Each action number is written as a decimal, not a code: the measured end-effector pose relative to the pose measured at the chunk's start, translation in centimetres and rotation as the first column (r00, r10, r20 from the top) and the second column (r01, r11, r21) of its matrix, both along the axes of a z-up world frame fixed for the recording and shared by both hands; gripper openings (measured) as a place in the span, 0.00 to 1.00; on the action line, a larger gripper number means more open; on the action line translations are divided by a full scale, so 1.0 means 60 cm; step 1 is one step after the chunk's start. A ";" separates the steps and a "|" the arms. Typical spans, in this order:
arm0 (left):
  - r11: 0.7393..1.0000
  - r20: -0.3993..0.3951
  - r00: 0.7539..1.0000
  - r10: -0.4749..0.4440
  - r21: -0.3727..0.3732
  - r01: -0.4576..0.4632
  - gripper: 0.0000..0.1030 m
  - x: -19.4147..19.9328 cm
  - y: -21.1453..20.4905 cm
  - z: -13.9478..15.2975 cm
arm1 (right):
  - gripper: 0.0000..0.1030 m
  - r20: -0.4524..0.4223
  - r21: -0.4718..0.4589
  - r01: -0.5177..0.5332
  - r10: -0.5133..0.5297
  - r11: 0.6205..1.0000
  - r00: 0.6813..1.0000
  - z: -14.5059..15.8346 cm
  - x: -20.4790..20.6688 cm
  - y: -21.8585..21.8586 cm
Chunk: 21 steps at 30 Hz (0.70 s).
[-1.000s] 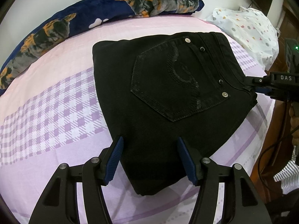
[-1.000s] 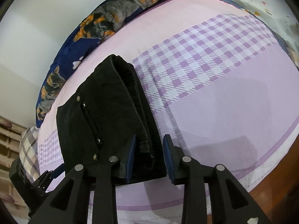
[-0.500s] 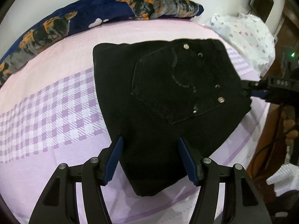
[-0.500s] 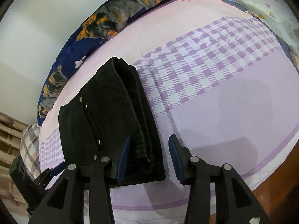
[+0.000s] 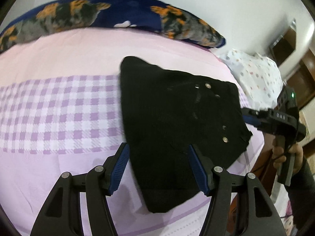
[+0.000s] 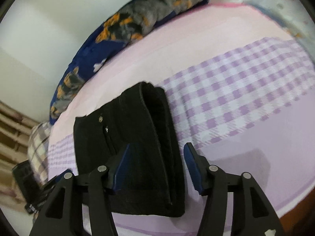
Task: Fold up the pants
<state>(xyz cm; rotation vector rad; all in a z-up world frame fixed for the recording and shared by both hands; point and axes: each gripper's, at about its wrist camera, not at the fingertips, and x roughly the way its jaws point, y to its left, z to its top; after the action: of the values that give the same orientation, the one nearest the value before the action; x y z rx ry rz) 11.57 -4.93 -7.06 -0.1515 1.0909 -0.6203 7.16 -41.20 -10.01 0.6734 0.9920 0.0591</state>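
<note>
1. The folded black denim pants [image 5: 177, 118] lie flat on the bed with the pink and purple checked sheet [image 5: 59, 108].
2. The left gripper [image 5: 158, 168] hangs over the near end of the pants. Its blue fingers [image 5: 119, 166] stand wide apart. The pants lie under and between the fingers, but the fingers do not press on them.
3. The right gripper [image 6: 155, 167] hangs over the thick folded edge of the pants [image 6: 137, 137]. Its blue fingers [image 6: 192, 167] have just been opening. The folded edge lies between them, and the pads do not squeeze it.
4. In the left view, the right gripper [image 5: 250, 118] shows at the far right side of the pants, near the waist. A hand [image 5: 289, 157] holds its handle.
5. Small silver buttons [image 5: 207, 86] sit on the pants, past the left fingers.
6. A long dark blue pillow with orange and grey animal shapes [image 5: 118, 13] lies along the far side of the bed, well past both sets of fingers.
7. A white cloth with small coloured spots [image 5: 256, 74] sits far off to the right of the left fingers, beside the pants.
</note>
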 end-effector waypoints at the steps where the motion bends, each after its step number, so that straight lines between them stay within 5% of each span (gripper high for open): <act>1: 1.000 -0.019 1.000 0.011 -0.011 -0.011 0.61 0.004 0.005 -0.006 | 0.53 -0.003 0.009 -0.005 0.005 1.000 1.000 -0.005 0.002 -0.002; 9: 0.991 -0.162 0.984 0.073 -0.096 -0.089 0.61 0.036 0.028 -0.043 | 0.55 -0.027 0.090 -0.054 0.056 0.995 0.998 -0.039 0.008 -0.016; 21: 0.979 -0.247 0.967 0.059 -0.174 -0.104 0.61 0.055 0.020 -0.066 | 0.59 0.022 0.163 -0.134 0.133 0.977 0.991 -0.055 0.008 -0.039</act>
<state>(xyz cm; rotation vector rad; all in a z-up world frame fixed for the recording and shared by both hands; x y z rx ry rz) 14.85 -3.72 -11.01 -0.4412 1.2530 -0.6402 7.64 -43.53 -13.29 0.7552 1.0285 0.2647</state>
